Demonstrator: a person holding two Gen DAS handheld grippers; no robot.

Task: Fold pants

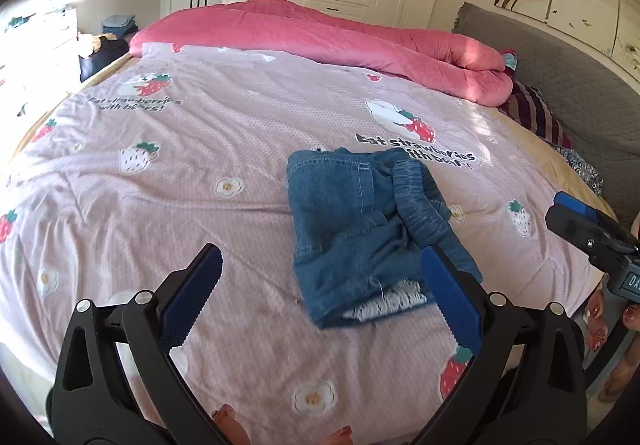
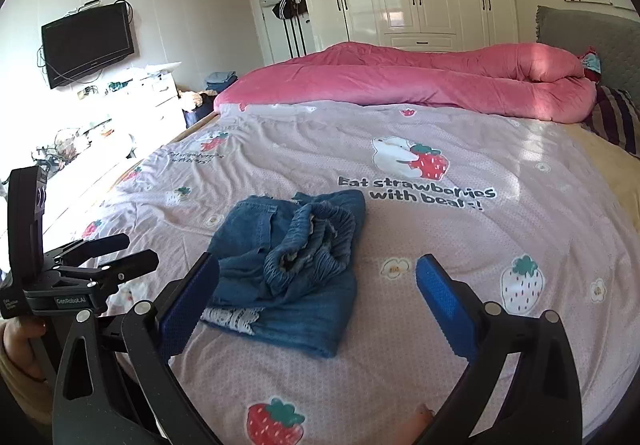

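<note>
Both jaws were spread, nothing gripped: left gripper (image 1: pixel 320 281) and right gripper (image 2: pixel 318 285) were held just short of the pants (image 2: pixel 288 269). Pants were seen folded into a compact bundle on the strawberry sheet (image 2: pixel 480 245), below the printed slogan (image 2: pixel 416 193). Risk judged: bunched waistband (image 2: pixel 312 241) left loose on top, so the bundle could spring open if nudged.

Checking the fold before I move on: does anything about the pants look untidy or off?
Yes. The jeans lie folded on the bedsheet, but the elastic waistband is bunched in a loose heap on top instead of lying flat, and a white frayed patch pokes out at the near edge.
</note>
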